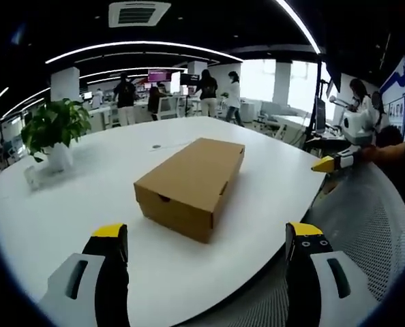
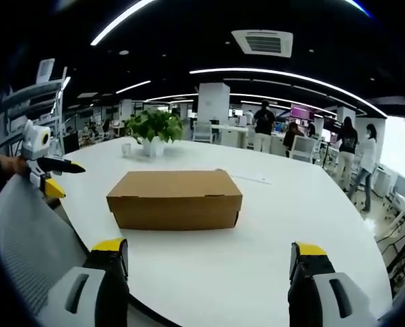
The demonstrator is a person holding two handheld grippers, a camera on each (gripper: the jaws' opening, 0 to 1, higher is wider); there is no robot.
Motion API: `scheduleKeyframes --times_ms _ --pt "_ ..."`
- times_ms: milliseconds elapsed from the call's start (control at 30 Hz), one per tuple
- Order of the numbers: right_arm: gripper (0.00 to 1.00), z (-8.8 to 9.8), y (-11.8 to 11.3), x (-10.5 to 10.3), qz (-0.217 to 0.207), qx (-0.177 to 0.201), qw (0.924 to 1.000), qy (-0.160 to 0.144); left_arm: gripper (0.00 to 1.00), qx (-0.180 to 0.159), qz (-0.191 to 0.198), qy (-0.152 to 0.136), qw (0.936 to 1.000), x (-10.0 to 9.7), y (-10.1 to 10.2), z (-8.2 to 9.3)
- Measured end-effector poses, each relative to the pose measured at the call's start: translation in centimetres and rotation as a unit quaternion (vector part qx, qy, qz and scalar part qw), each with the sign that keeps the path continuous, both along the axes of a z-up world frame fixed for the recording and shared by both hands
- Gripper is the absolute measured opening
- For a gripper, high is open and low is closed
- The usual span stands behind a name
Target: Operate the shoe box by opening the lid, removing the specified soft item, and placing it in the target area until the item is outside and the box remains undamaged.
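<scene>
A closed brown cardboard shoe box (image 1: 191, 185) lies flat on a large white table (image 1: 86, 204), its lid down, so whatever is inside is hidden. In the left gripper view the box sits near the table's near edge, one short end turned toward the camera; a small notch shows on that end. In the right gripper view the same shoe box (image 2: 175, 198) presents its long side. The left gripper (image 1: 206, 245) hangs short of the box with its yellow-tipped jaws spread wide apart and nothing between them; the right gripper (image 2: 209, 262) does the same, jaws parted and empty, apart from the box. Beyond the box, a potted plant (image 2: 153, 129) stands on the table. A grey mesh chair back (image 2: 32, 231) rises beside the table's near edge, its outline cut off by the frame. Far behind the box, several people (image 1: 206, 92) stand among office desks, too small to make out clearly.
</scene>
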State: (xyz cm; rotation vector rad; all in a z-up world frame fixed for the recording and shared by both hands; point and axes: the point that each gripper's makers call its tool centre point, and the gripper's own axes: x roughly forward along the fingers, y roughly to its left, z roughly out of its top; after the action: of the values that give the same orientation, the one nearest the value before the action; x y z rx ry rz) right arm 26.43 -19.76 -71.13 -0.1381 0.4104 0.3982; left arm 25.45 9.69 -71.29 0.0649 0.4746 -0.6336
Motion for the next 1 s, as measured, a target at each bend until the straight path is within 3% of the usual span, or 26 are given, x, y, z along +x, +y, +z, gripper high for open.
scheduleKeyframes --times_ms 100,233,367,500,700,1000 --pt "0.99 0.0 0.0 0.0 0.000 0.002 1.0000 0.002 1.00 0.008 -0.003 0.004 1.0000 -0.1 0.1 -0.4" --pt "0.98 -0.3 0.0 -0.1 0.001 -0.002 0.9999 0.011 1.00 -0.031 -0.006 0.009 0.9995 -0.1 -0.5 0.2" --pt "0.98 0.1 -0.3 -0.1 -0.009 0.005 0.9999 0.005 1.00 -0.019 -0.012 0.018 0.9996 -0.3 -0.6 -0.2" --pt "0.98 0.1 -0.4 0.0 -0.009 0.004 0.9999 0.005 1.00 -0.019 -0.003 0.016 0.9997 0.6 -0.3 0.6" --pt "0.98 0.0 0.2 -0.4 0.013 -0.001 0.9998 0.013 1.00 -0.012 -0.001 0.012 0.9999 1.6 -0.2 1.6" --pt "0.98 0.8 0.9 -0.1 0.034 -0.006 0.9994 0.010 1.00 0.002 -0.002 0.017 0.9999 2.2 -0.5 1.6"
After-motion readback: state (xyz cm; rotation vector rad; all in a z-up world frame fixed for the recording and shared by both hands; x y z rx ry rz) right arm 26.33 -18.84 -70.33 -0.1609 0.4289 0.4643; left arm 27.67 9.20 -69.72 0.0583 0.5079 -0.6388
